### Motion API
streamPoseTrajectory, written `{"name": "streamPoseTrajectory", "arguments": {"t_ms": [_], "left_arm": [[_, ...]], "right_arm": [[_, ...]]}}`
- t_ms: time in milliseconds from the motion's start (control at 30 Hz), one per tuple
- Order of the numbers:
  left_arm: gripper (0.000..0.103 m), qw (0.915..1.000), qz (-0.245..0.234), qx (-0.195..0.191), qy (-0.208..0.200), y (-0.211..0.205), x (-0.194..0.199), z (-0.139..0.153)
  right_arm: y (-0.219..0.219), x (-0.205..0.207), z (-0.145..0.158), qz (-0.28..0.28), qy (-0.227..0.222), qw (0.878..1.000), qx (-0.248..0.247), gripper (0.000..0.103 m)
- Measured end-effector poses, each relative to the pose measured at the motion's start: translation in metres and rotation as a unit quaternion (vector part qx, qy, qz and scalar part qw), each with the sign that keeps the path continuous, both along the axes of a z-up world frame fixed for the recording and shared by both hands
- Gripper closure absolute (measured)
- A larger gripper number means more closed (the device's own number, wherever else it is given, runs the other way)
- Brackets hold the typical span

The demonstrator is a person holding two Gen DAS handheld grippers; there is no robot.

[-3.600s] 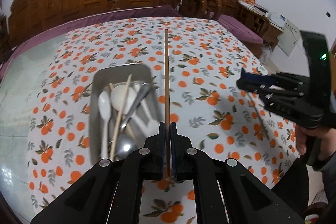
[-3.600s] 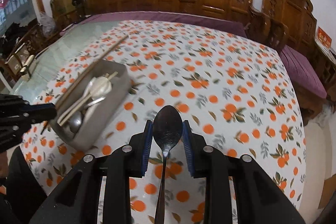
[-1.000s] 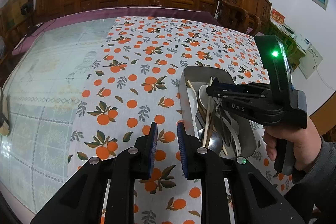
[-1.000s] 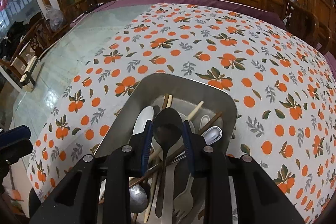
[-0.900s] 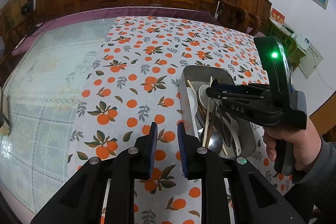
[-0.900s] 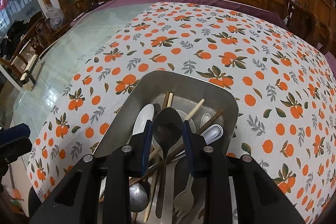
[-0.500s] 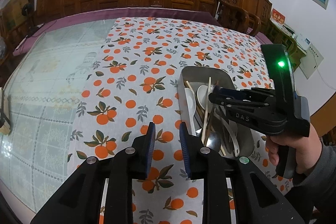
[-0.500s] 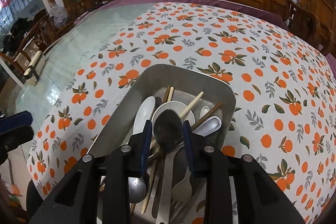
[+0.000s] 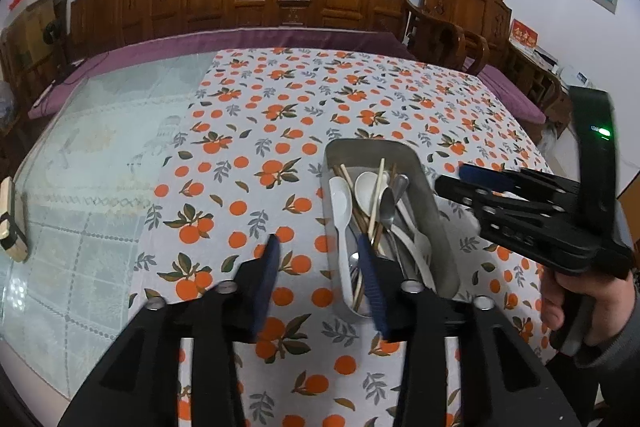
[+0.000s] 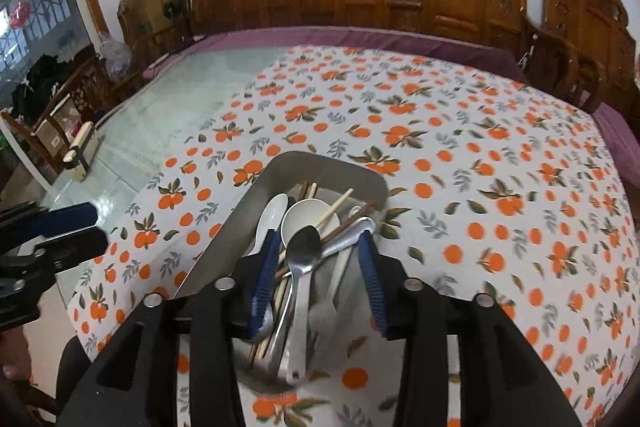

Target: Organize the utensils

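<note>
Right hand-held gripper [image 10: 318,251] opening, spoon [image 10: 302,259] released

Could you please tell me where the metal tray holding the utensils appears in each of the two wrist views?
Left wrist view: the metal tray lies right of centre, running down toward the lower middle.
Right wrist view: the tray sits at centre, reaching the bottom between the fingers.
Shared landmark: the big white spoon inside it.
</note>
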State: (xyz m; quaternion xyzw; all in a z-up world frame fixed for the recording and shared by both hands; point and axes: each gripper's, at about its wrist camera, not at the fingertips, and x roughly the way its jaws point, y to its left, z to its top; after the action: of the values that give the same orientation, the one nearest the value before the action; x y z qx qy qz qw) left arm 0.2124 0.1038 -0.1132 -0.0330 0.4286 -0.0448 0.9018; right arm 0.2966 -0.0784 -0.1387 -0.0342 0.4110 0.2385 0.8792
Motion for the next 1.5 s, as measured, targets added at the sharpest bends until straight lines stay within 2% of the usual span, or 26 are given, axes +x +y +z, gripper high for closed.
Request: {"name": "streamPoseTrajectory", "arguments": {"t_ms": [33,100,133,167,200,233,300,367,433,700,1067,1300,1500], "left_arm": [[0.050,1.0000,0.000,0.001,-0.004,-0.002,-0.002,0.001],[0.029,0.9999,0.009,0.006,-0.010,-0.007,-0.005,0.003],[0.026,0.9999,0.010,0.004,-0.011,-0.009,-0.006,0.004],[0.019,0.9999,0.010,0.002,-0.012,-0.012,-0.007,0.005],[0.012,0.9998,0.011,0.005,-0.015,-0.015,-0.009,0.006],[0.010,0.9997,0.014,0.008,-0.017,-0.018,-0.011,0.007],[0.009,0.9997,0.017,0.010,-0.017,-0.024,-0.014,0.008],[0.008,0.9996,0.020,0.011,-0.015,-0.029,-0.017,0.009],[0.008,0.9995,0.018,0.016,-0.018,-0.037,-0.022,0.011],[0.008,0.9992,0.017,0.024,-0.026,-0.065,-0.046,0.019],[0.008,0.9971,0.002,0.025,-0.072,-0.095,-0.094,0.042],[0.008,0.9939,-0.003,0.036,-0.105,-0.107,-0.121,0.074],[0.008,0.9889,0.004,0.034,-0.145,-0.110,-0.143,0.113]], "right_arm": [[-0.006,-0.007,0.004,-0.005,-0.007,1.000,0.000,0.050],[-0.017,-0.018,0.011,-0.017,-0.017,1.000,0.000,0.042],[-0.024,-0.024,0.015,-0.022,-0.022,1.000,0.004,0.035],[-0.030,-0.028,0.018,-0.026,-0.025,0.999,0.008,0.029],[-0.037,-0.035,0.022,-0.032,-0.030,0.999,0.011,0.027],[-0.043,-0.040,0.025,-0.036,-0.034,0.999,0.011,0.026],[-0.053,-0.050,0.031,-0.047,-0.043,0.998,0.009,0.020],[-0.064,-0.062,0.038,-0.057,-0.055,0.997,0.013,0.007],[-0.074,-0.071,0.045,-0.072,-0.066,0.995,0.008,0.002],[-0.114,-0.111,0.065,-0.106,-0.084,0.991,0.020,0.002],[-0.141,-0.161,0.074,-0.127,-0.110,0.986,0.016,0.003],[-0.151,-0.187,0.099,-0.136,-0.137,0.981,0.024,0.003],[-0.155,-0.213,0.139,-0.135,-0.181,0.973,0.035,0.003]]}}
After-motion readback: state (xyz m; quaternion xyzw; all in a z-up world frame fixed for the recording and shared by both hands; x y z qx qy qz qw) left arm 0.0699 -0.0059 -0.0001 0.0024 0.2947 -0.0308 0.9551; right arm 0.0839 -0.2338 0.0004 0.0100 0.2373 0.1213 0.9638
